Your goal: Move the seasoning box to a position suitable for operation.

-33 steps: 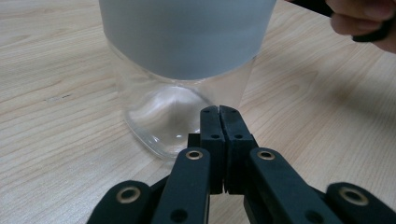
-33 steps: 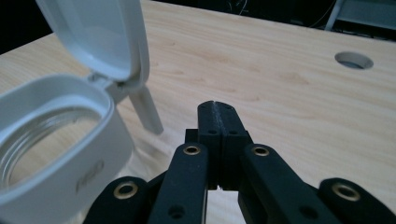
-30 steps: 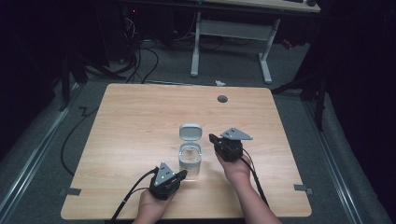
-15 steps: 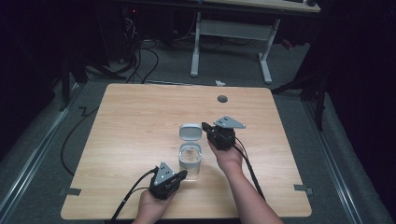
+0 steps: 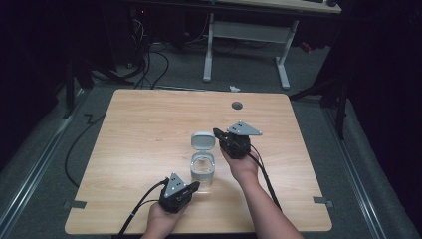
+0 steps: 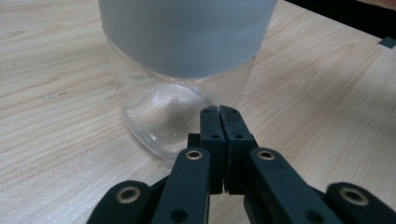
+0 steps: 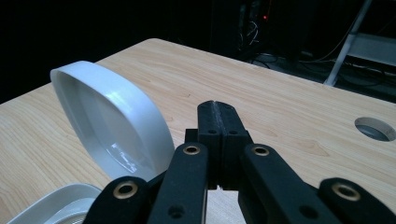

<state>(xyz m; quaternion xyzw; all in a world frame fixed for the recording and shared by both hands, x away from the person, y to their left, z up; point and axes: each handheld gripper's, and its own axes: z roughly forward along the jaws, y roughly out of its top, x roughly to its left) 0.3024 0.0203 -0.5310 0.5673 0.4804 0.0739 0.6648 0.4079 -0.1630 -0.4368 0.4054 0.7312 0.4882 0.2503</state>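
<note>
High view first: the right tool [image 5: 218,133] has moved up and leftward across the middle of the frame over the last second, from beside the jar to just beside its flipped-open lid [image 5: 203,141]. The left tool [image 5: 192,186] has not shifted from the lower centre, just below the clear jar [image 5: 202,168], which stands upright on the counter [image 5: 139,124] near its middle. To my eye that puts the right hand where it can nudge the hinged lid, perhaps to swing it down over the mouth, while the left one braces the base; I cannot tell whether it touches the lid yet.

Right gripper view gives what the overhead cannot: the lid [image 7: 112,126] stands tilted, hollow side facing the camera, at the left of the frame, and the right tool [image 7: 218,108] has its jaws clenched together on nothing, tip just to the right of the lid's rim. Part of the jar's mouth peeks in at the lower left corner.

Left gripper view shows the jar [image 6: 187,60] up close, grey band above clear glass, with the left tool [image 6: 219,111] also pressed closed and empty, tip right at the bottom of the glass.
</note>
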